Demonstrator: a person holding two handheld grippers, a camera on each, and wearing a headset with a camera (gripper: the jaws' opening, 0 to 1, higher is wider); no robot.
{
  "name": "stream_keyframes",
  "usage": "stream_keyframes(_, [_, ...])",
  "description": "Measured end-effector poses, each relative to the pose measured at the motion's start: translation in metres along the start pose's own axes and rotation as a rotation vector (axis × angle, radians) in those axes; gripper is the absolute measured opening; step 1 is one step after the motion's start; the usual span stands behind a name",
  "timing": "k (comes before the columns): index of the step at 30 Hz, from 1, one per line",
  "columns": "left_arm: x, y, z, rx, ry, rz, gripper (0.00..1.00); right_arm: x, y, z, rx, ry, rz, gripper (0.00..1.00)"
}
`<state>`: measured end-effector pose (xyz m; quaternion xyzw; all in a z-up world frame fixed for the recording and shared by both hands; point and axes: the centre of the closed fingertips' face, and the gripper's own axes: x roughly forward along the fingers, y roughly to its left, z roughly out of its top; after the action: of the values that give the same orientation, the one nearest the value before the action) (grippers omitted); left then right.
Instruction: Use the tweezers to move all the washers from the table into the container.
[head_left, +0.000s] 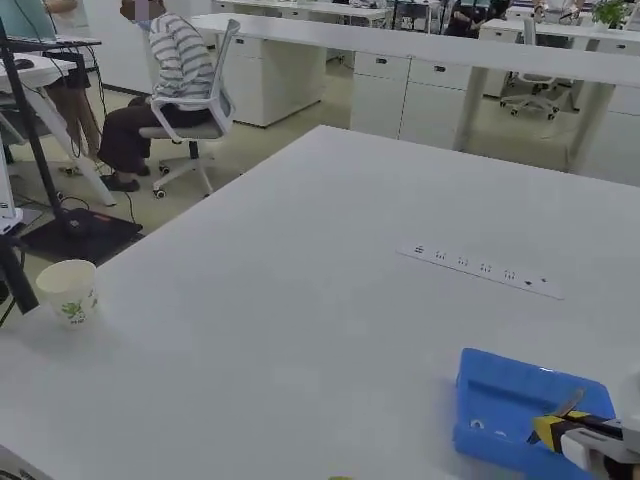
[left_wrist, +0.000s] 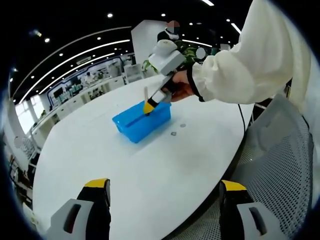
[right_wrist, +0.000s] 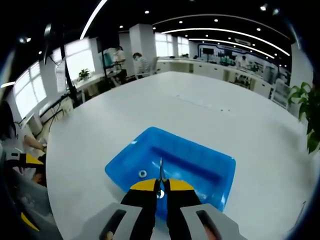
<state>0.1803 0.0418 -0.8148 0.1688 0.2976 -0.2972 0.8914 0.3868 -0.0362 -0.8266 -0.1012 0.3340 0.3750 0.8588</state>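
Tweezers (right_wrist: 161, 171), slim metal, point into the rectangular blue container (right_wrist: 202, 170) holding a washer (right_wrist: 142, 173).

Open-plan office: rows of white desks (head_left: 450, 50), drawer cabinets (head_left: 380, 100), a swivel chair (head_left: 190, 130), ceiling lights (right_wrist: 263, 7)
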Motion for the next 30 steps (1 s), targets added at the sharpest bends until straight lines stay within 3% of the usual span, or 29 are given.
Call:
stream_keyframes(9, [0.000, -0.001, 0.000, 0.001, 0.001, -0.003, 0.94, -0.002, 0.003, 0.004, -0.027, -0.014, 0.015, 0.04])
stream_keyframes(13, [0.000, 0.000, 0.000, 0.002, 0.000, 0.000, 0.94, -0.011, -0.001, 0.012, -0.028, -0.046, -0.004, 0.03])
stream_keyframes(20, [0.000, 0.002, 0.001, 0.006, -0.009, 0.011, 0.95, -0.044, -0.001, 0.034, -0.043, -0.145, -0.031, 0.03])
stream_keyframes(23, [-0.001, 0.003, 0.002, 0.004, -0.011, 0.021, 0.96, -0.063, 0.009, 0.038, -0.058, -0.179, -0.038, 0.03])
stream_keyframes(30, [-0.002, 0.005, 0.006, -0.010, -0.039, 0.027, 0.97, -0.093, 0.024, 0.029, -0.046, -0.215, -0.047, 0.03])
